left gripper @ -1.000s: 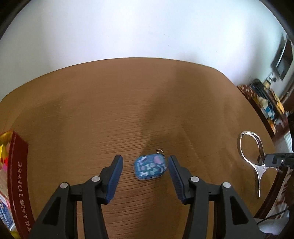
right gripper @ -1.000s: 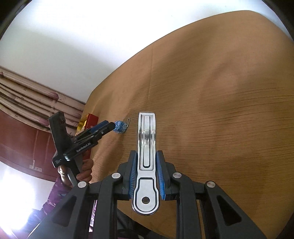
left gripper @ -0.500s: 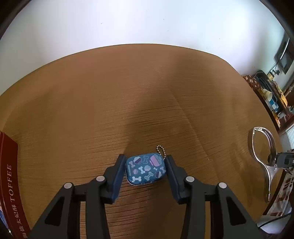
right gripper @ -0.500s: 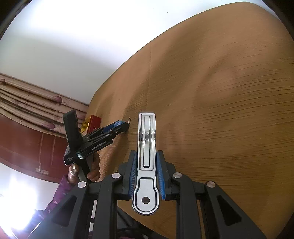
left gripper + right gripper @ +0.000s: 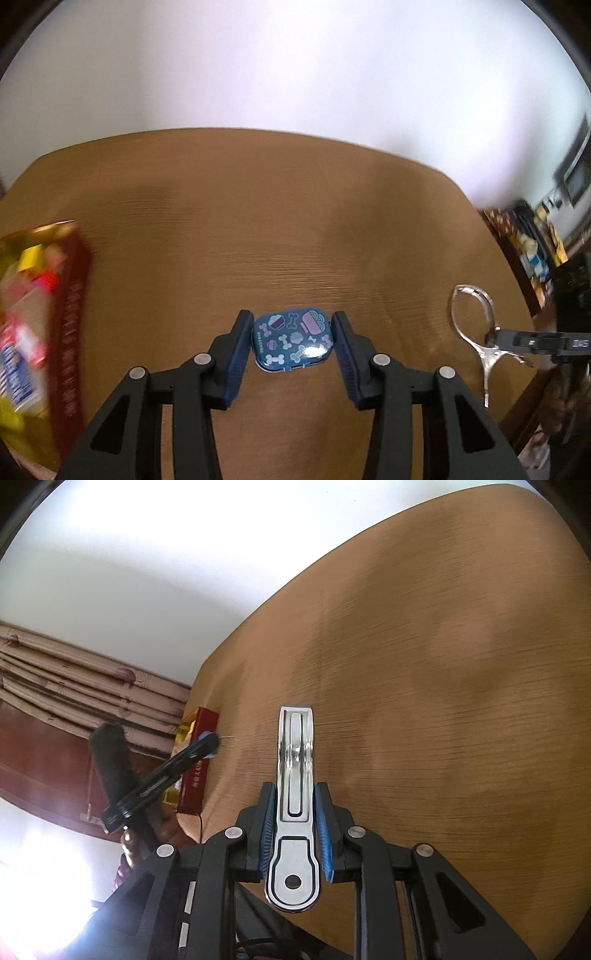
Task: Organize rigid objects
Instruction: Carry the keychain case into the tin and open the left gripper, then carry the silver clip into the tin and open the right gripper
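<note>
Tongs, two sets, one in each of my hands, worked over one brown wooden worktop [image 5: 295,221]. My left tongs [image 5: 293,343] were clamped on one small blue tin [image 5: 291,341], a flat rounded case printed with bones and cupcakes; both blue pads pressed its left and right sides. I could not tell whether the tin rested on the wood or hung just above it. In the right wrist view the left tongs [image 5: 207,744] showed only from the side, far off near the worktop's left edge.

My right tongs [image 5: 295,834] were closed on one shiny metal clip [image 5: 295,786], gripping it around the middle, with its rounded end and hole toward the camera and its slotted end pointing forward over the wood. From the left wrist view the same clip [image 5: 474,325] showed as an open loop with two thin tails, held near the worktop's right edge, well apart from the tin.

One red box [image 5: 70,314], blurred, sat at the left edge of the worktop, with colourful packets inside. I counted one tin, one clip, one box.
</note>
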